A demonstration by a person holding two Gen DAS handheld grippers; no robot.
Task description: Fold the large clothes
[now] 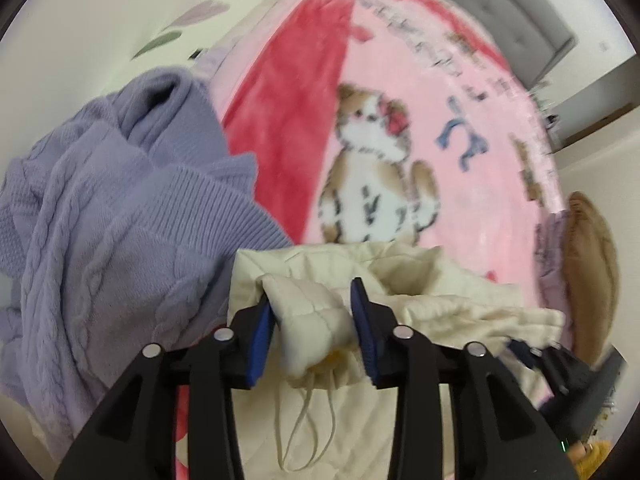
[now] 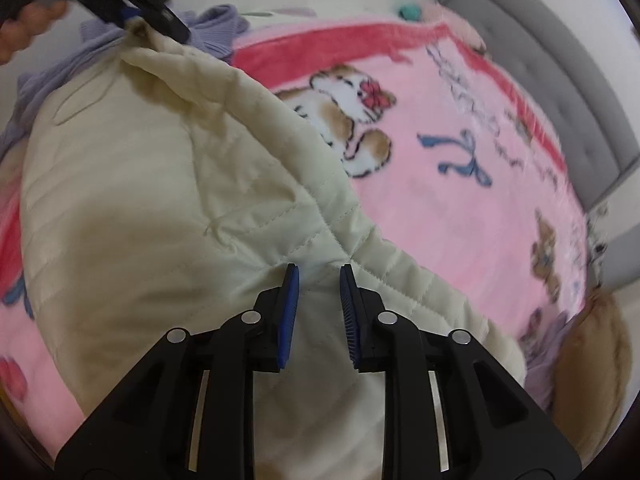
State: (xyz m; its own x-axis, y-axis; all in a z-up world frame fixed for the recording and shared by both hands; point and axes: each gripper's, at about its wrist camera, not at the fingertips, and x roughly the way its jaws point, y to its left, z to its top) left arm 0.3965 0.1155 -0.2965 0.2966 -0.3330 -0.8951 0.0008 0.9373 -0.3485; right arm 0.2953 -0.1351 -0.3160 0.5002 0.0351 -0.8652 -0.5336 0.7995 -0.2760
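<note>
A cream quilted jacket (image 2: 168, 208) lies on a pink cat-print blanket (image 2: 460, 184) on a bed. In the left wrist view my left gripper (image 1: 312, 300) has its jaws around a bunched fold of the cream jacket (image 1: 308, 312), with a drawstring hanging below. In the right wrist view my right gripper (image 2: 319, 280) is shut on the jacket's edge at a seam. The left gripper (image 2: 132, 14) also shows there at the top left, holding the jacket's far corner. The right gripper (image 1: 532, 354) shows at the lower right of the left wrist view.
A lilac cable-knit sweater (image 1: 100, 208) lies heaped left of the jacket, also in the right wrist view (image 2: 216, 28). A grey padded headboard (image 2: 560, 92) stands at the back right. A tan cushion (image 1: 592, 264) sits at the bed's right edge.
</note>
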